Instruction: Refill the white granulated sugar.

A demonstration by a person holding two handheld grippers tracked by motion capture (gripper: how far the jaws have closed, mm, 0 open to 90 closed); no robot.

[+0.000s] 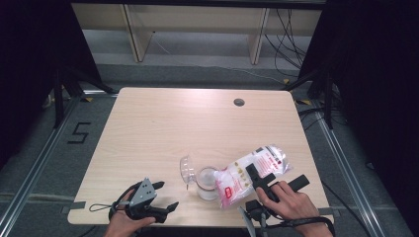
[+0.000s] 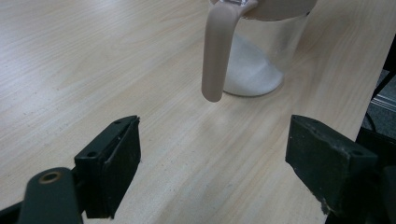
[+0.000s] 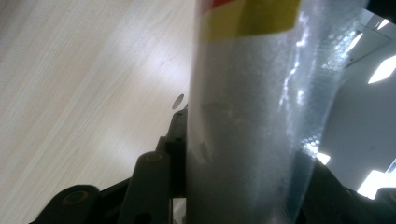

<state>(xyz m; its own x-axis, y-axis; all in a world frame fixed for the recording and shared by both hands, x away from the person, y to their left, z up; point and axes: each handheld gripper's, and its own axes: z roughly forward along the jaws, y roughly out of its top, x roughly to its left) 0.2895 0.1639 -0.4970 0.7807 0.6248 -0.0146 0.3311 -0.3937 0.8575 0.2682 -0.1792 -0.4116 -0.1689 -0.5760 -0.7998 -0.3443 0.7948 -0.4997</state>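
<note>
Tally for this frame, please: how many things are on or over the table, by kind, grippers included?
Grippers: 2, the left gripper open and empty, the right gripper shut on the bag
Bags: 1, the bag, tilted over the jar
Jars: 1, the jar, clear, lid open, white powder inside
Total: 4

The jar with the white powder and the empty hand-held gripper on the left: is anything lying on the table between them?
Nothing. In the left gripper view, bare wooden table runs from the open left hand-held gripper to the jar; the jar's beige handle hangs on that side.
</note>
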